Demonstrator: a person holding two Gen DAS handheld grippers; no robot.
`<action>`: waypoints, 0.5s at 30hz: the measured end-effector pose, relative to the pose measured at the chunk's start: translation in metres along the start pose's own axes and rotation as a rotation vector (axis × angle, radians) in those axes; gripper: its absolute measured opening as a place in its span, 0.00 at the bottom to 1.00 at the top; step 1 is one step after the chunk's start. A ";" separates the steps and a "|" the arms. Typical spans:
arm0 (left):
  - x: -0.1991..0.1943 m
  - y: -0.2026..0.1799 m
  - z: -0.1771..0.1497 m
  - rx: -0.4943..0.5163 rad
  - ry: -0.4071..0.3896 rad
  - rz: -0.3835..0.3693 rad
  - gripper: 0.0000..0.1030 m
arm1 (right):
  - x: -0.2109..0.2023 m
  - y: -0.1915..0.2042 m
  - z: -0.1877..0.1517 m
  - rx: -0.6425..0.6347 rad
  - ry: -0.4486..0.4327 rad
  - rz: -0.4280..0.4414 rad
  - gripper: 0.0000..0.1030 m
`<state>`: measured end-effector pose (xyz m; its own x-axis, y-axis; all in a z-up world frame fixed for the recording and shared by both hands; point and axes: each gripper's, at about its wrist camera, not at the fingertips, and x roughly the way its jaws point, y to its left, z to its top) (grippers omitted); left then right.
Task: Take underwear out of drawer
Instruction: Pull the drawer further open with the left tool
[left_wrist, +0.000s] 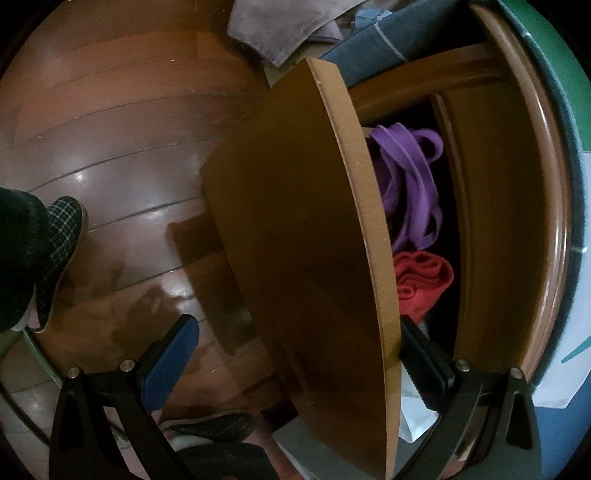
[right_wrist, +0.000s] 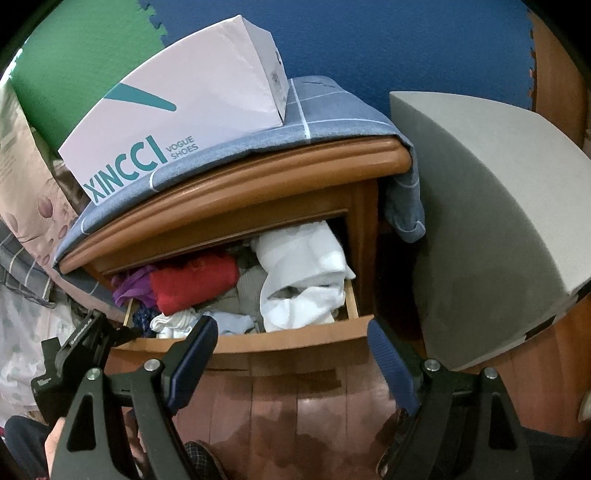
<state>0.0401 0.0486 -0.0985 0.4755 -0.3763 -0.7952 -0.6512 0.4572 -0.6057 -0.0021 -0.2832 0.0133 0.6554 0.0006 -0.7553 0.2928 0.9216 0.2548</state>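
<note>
The drawer (right_wrist: 236, 341) of the wooden nightstand (right_wrist: 258, 177) is pulled partway out, and it is stuffed full of clothes. The left gripper (left_wrist: 295, 369) sits over the drawer's front board, one finger on the outside and one on the inside. Its fingers are spread wide and do not look pressed onto the board, so I think it is hooked there to pull the drawer or keep it from sliding back. In the right camera's view you can see that gripper at the left front corner of the drawer.

The right gripper (right_wrist: 291, 350) hangs in front of the drawer, a little above the front edge. Its fingers are wide apart with nothing between them. It looks ready to reach in.

Inside, a big white piece (right_wrist: 306, 273) fills the right side. A red folded piece (right_wrist: 195, 280) lies in the middle near the back, and a purple strappy piece (right_wrist: 133, 286) is in the back left corner. A small white bundle (right_wrist: 173, 321) and a pale blue piece (right_wrist: 236, 321) lie just behind the front edge. I cannot say for sure which one is the underwear, but the small ones by the front edge are closest to the open gripper.

A shoe box (right_wrist: 177, 110) sits on a blue cloth (right_wrist: 332, 110) on top of the nightstand. A checked slipper (left_wrist: 59, 251) stands on the wood floor (left_wrist: 122, 122).
</note>
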 end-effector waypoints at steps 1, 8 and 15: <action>-0.003 -0.002 0.000 -0.001 0.001 0.001 1.00 | 0.000 0.000 0.000 -0.004 -0.003 0.000 0.83; -0.008 0.004 -0.003 0.009 0.010 0.008 1.00 | 0.000 0.006 0.000 -0.021 -0.008 -0.006 0.83; -0.012 0.003 -0.003 0.039 0.011 0.023 1.00 | 0.000 0.006 0.000 -0.022 -0.007 -0.010 0.83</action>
<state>0.0309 0.0520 -0.0903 0.4546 -0.3739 -0.8084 -0.6377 0.4970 -0.5885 0.0000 -0.2781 0.0147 0.6571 -0.0111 -0.7537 0.2843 0.9297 0.2341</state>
